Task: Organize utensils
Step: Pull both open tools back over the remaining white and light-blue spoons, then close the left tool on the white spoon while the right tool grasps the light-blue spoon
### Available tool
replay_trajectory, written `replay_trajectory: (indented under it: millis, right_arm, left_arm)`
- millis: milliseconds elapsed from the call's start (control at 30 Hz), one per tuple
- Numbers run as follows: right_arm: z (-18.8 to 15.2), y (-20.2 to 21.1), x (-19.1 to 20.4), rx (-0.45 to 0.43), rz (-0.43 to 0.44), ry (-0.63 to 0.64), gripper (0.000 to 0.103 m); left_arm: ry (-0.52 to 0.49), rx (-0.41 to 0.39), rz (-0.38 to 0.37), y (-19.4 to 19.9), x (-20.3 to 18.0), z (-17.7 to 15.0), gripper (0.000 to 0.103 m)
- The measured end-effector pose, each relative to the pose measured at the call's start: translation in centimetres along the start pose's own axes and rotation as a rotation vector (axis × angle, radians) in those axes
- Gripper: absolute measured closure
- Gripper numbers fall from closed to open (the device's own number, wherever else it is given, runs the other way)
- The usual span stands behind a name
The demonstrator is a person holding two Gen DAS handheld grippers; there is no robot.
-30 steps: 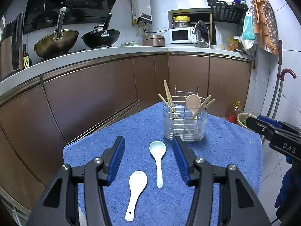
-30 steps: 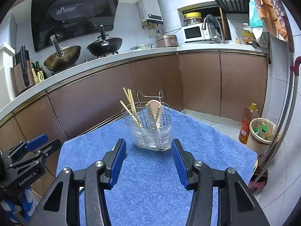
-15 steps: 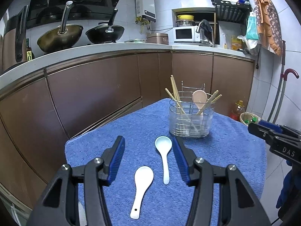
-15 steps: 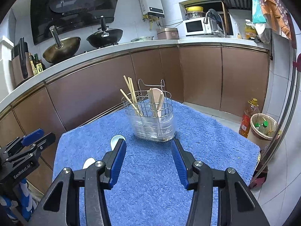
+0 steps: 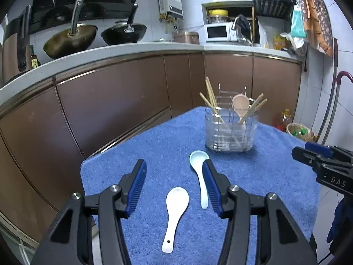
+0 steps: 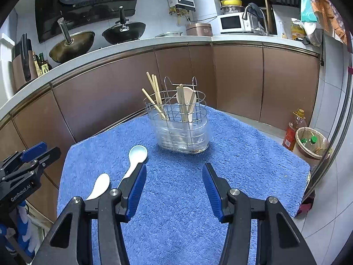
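On the blue towel (image 5: 181,137) that covers the table, two ceramic spoons lie loose, and both pairs of tongs hang above them with nothing in their grip. Far left in the left wrist view, the wok (image 5: 70,39) and the black pan (image 5: 123,33) sit up on the kitchen counter, well behind the action. Moving in, the left tongs (image 5: 174,183) stand parted and empty over the towel. The white spoon (image 5: 175,212) lies right between their blue pads, bowl away from the camera, touching neither pad. Just to its right lies the pale blue spoon (image 5: 199,172), its handle running alongside the right-hand pad; whether pad and handle actually touch is hard to say from this angle. Beyond them stands the wire utensil holder (image 5: 230,130), upright, with wooden chopsticks (image 5: 211,97) leaning at its left end and a beige spoon (image 5: 240,106) with more sticks at its right. At the far right edge the right tongs (image 6: 174,183) come in from the side. From their own camera, their jaws are opening, and only bare towel lies between them. Both spoons lie to their left, the pale blue one partly hidden behind the left finger.
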State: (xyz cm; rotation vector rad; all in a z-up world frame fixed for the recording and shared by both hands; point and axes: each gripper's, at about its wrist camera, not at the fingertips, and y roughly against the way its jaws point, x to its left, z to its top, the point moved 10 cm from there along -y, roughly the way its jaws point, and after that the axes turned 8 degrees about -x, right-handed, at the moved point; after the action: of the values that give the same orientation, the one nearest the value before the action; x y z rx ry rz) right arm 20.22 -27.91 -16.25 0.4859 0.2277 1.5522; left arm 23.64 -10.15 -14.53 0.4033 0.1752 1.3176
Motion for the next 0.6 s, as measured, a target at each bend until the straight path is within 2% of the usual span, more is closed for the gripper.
replay_trajectory:
  millis: [100, 200, 367, 467, 533, 600]
  right_arm:
    - [-0.3, -0.4, 0.1, 0.011, 0.004, 0.001, 0.053]
    - [-0.7, -0.9, 0.3, 0.030, 0.010, 0.007, 0.053]
    - [-1.6, -1.6, 0.6, 0.058, 0.020, 0.021, 0.053]
    - [-2.2, -2.4, 0.7, 0.081, 0.026, 0.021, 0.053]
    - [-2.6, -3.0, 0.9, 0.096, 0.036, 0.022, 0.053]
    - [-2.9, -3.5, 1.2, 0.111, 0.044, 0.026, 0.053]
  left_arm:
    - [-0.018, 0.031, -0.011, -0.6, -0.1, -0.7, 0.053]
    - [0.005, 0.064, -0.041, -1.2, 0.5, -1.2, 0.053]
    - [0.133, 0.171, -0.092, -3.5, 4.5, -2.5, 0.053]
    - [0.225, 0.229, -0.165, -4.9, 6.6, -3.7, 0.053]
    - [0.293, 0.288, -0.259, -5.9, 7.0, -5.0, 0.053]
    - [0.341, 0.345, -0.318, -6.9, 7.0, -6.3, 0.055]
